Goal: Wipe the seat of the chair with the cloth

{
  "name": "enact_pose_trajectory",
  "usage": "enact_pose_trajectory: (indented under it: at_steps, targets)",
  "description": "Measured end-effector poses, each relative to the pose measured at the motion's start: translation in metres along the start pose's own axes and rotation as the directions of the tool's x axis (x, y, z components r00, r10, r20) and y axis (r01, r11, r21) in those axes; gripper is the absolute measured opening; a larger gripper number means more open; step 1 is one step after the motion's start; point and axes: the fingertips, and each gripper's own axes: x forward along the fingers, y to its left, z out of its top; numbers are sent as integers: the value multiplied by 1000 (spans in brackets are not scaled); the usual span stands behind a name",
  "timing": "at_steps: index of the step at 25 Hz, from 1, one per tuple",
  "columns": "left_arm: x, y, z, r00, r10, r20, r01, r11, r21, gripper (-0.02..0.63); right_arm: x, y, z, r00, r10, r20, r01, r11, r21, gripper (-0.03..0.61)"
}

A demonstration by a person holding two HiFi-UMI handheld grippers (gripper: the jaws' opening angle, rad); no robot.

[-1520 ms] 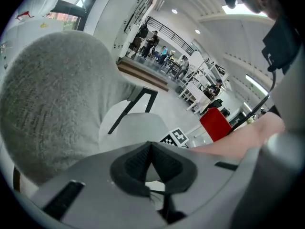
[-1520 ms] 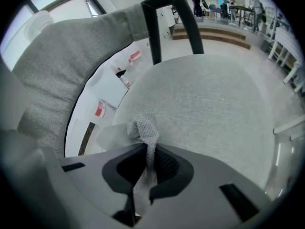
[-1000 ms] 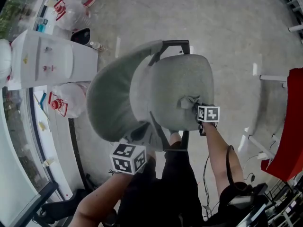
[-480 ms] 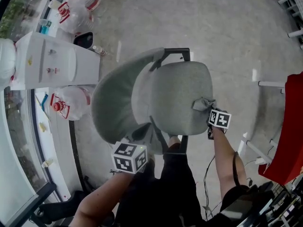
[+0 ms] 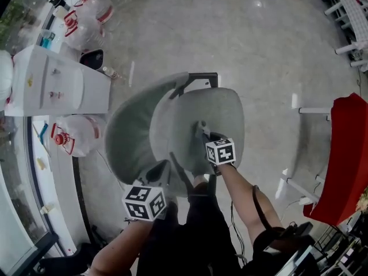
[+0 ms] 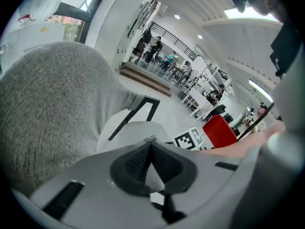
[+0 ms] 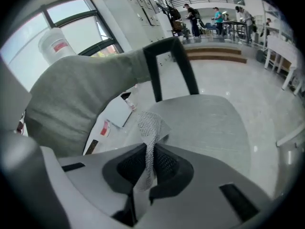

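The chair stands below me in the head view, with a grey seat [image 5: 221,111] and a grey backrest [image 5: 129,131] on its left. My right gripper [image 5: 206,138] is over the front middle of the seat, shut on a small grey mesh cloth [image 5: 200,130]. In the right gripper view the cloth [image 7: 149,128] sticks up from between the jaws, with the seat [image 7: 209,123] just beyond. My left gripper [image 5: 160,174] hovers at the chair's near left corner. Its jaws meet in the left gripper view, with nothing seen between them, and the backrest [image 6: 47,109] fills the left.
A white water dispenser [image 5: 57,88] and large water jugs [image 5: 77,134] stand left of the chair. A red chair [image 5: 345,154] and white furniture legs [image 5: 310,111] are at the right. The floor is glossy pale stone. People stand far off in the hall.
My right gripper has dragged the cloth from the seat's right edge leftward to the seat's front middle. The left gripper has stayed near the chair's left corner.
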Motion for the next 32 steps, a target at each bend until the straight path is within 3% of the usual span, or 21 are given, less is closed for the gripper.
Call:
enact_pose_trajectory:
  at_steps: [7,13,21,32]
  targets:
    - [-6,16,-1,999,31,15,-31,999,-25,6,52,77,4,985,157,-71,-163,983,-87,31]
    - [-9,35,-6,998,55,7,-54,997,-54,6,92,86,0,982,150,-116,-161,982,-95,31]
    - [2,34,-15,999,49,-22,-50,997,-58,6,97,23,-5,993,42,-109,-42,999,-5,31]
    - [29,7,-6,999,11,-46,-11,1000,-6,6,48,-80,-14,994,-72,-82,81,990,119,31]
